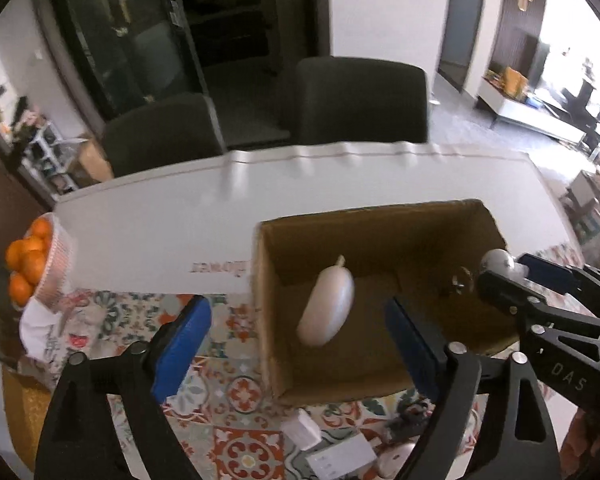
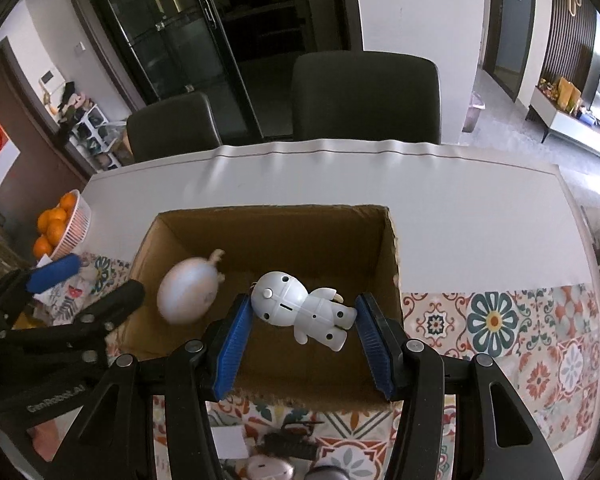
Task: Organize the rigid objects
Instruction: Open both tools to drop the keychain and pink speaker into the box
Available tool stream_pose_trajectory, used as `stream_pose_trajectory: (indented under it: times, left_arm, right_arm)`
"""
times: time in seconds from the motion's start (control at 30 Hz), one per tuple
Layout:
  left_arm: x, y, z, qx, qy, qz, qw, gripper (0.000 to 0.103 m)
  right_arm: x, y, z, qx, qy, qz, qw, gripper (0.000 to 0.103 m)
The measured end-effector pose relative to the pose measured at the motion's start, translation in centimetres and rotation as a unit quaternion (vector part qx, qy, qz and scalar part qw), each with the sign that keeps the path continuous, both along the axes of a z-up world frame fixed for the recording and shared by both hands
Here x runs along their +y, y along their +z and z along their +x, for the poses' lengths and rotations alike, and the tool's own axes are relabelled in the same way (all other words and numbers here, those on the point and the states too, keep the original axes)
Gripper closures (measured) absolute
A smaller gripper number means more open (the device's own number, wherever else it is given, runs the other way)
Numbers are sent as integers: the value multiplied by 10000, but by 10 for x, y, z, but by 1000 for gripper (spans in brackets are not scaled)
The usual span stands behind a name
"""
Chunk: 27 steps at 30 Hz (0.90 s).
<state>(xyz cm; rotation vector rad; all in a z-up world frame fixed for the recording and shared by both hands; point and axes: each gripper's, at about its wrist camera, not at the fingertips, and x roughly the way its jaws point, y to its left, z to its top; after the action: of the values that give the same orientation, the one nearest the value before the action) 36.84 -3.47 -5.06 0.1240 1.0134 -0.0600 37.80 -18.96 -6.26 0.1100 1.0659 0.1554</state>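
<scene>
An open cardboard box (image 2: 388,264) stands on the table. A white egg-shaped toy (image 1: 328,308) with a small stem lies inside it, toward the box's left wall (image 1: 266,320). My left gripper (image 1: 296,312) hangs above it, open, its blue pads (image 1: 184,344) well apart and touching nothing. My right gripper (image 2: 303,304) is over the box's near side, shut on a white robot figure (image 2: 300,304): the head meets the left pad and a leg the right pad. In the left wrist view that right gripper (image 1: 504,270) shows at the right with the figure's round head (image 1: 498,262).
A basket of oranges (image 2: 60,224) sits at the table's left edge. A patterned cloth (image 2: 500,320) covers the near part of the table (image 2: 460,208). Small white boxes (image 1: 300,428) and dark bits lie in front of the cardboard box. Two dark chairs (image 2: 364,96) stand behind.
</scene>
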Motion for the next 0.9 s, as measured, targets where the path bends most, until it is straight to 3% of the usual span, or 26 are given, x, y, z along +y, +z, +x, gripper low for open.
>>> stream_pose_trajectory:
  times: [0.07,0.13,0.5,0.9]
  left_arm:
    - [4,4,-5,-128,120,75,9998,11]
    - [8,8,-10,-179,224,84,9996,11]
    - [17,33,-53,-523,250,-43,9983,6]
    - [15,57,-108,-979,224,-62,9949,1]
  right_arm:
    - [2,2,0,-7,1,-19,10000,45]
    - [2,5,-2,-12,-83,-54,10000,26]
    - [5,44,-51,-612,-377,-342,9968,26]
    - [4,76,-109,-1189,-346,-529,9909,21]
